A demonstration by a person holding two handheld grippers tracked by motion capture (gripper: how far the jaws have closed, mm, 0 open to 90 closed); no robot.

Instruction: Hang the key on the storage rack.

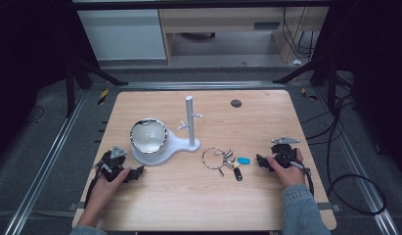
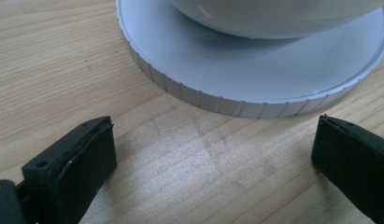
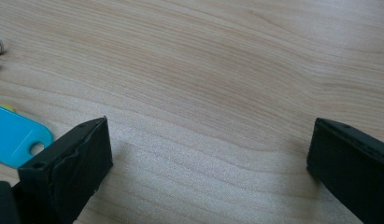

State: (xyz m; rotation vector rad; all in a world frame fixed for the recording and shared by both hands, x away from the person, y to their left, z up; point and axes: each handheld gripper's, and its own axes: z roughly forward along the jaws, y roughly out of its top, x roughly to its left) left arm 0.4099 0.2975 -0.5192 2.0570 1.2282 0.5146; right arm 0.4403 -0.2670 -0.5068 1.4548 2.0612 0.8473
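Frankly, you can read no writing on the blue key tag [image 3: 14, 137], cut off at the picture's edge. Your right gripper [image 3: 208, 154] and left gripper [image 2: 213, 154] both rest spread on the tabletop [image 1: 189, 196], holding nothing.

In the left gripper view the white stand base [image 2: 255, 79] and bowl [image 2: 278, 16] are cut off by the top edge; in the right gripper view the blue key tag [image 3: 14, 135] is cut by the left edge; the keys [image 1: 227, 157] are too small to count.

I'm looking at a lab-style recording bay: my wooden table [image 1: 198, 191] stands between metal floor rails [image 1: 47, 161], with dark frame struts [image 1: 98, 73], loose cables [image 1: 352, 161] on grey carpet, and plain office cabinets [image 1: 122, 34] behind.
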